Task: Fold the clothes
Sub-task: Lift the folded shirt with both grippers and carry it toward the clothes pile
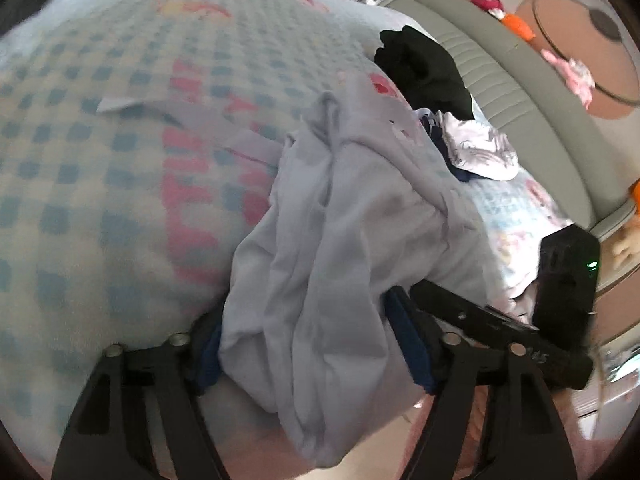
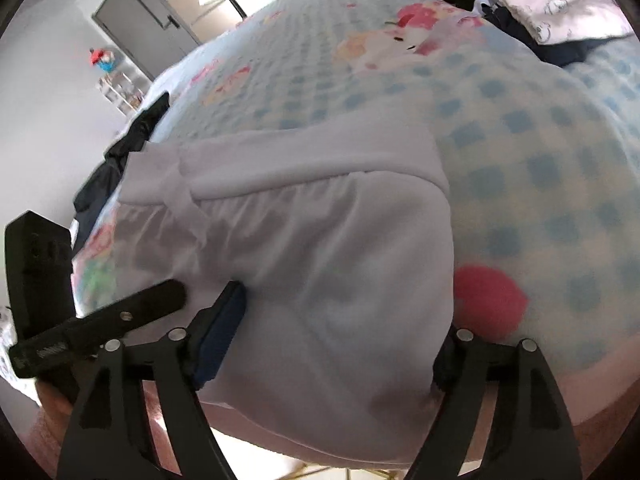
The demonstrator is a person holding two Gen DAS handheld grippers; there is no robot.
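The pale garment (image 2: 320,248) lies on the checked bedspread (image 2: 540,152), bunched between the spread jaws of the left gripper (image 1: 308,344) and right gripper (image 2: 340,336); neither clamps it.

Pale garment (image 1: 320,280) hides left jaws' pads; blanket (image 1: 120,160) pattern blurred

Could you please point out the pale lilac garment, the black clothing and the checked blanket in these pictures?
pale lilac garment (image 2: 320,272): right wrist view, on its gathered body below the waistband.
black clothing (image 1: 424,68): left wrist view, middle of the heap.
checked blanket (image 1: 120,80): left wrist view, bare checked area.
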